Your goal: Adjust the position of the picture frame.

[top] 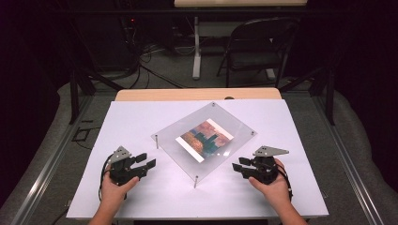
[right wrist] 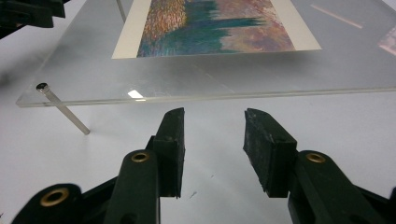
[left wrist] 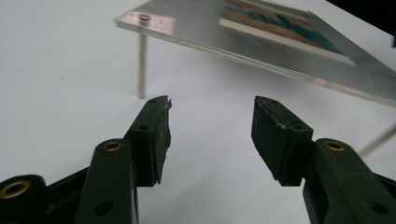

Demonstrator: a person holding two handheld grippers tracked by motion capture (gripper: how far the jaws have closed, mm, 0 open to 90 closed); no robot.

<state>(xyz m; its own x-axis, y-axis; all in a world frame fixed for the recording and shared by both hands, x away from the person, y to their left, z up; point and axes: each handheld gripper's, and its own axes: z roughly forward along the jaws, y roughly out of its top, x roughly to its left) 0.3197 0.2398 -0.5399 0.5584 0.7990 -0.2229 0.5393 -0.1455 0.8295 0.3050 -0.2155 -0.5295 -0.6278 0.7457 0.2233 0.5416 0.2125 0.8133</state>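
Observation:
A clear acrylic plate stands on thin metal legs on the white tabletop, turned diamond-wise. A colourful picture with a white border lies in it. My left gripper rests left of the plate, open and empty. In the left gripper view its jaws point under the plate's edge, near a corner leg. My right gripper sits at the plate's right front edge, open with nothing between its pads. The right gripper view has it just short of the plate's edge, with the picture beyond.
The white tabletop lies on a wooden table whose far edge shows behind it. Beyond the table stand a dark folding chair and a white table leg, with cables on the floor.

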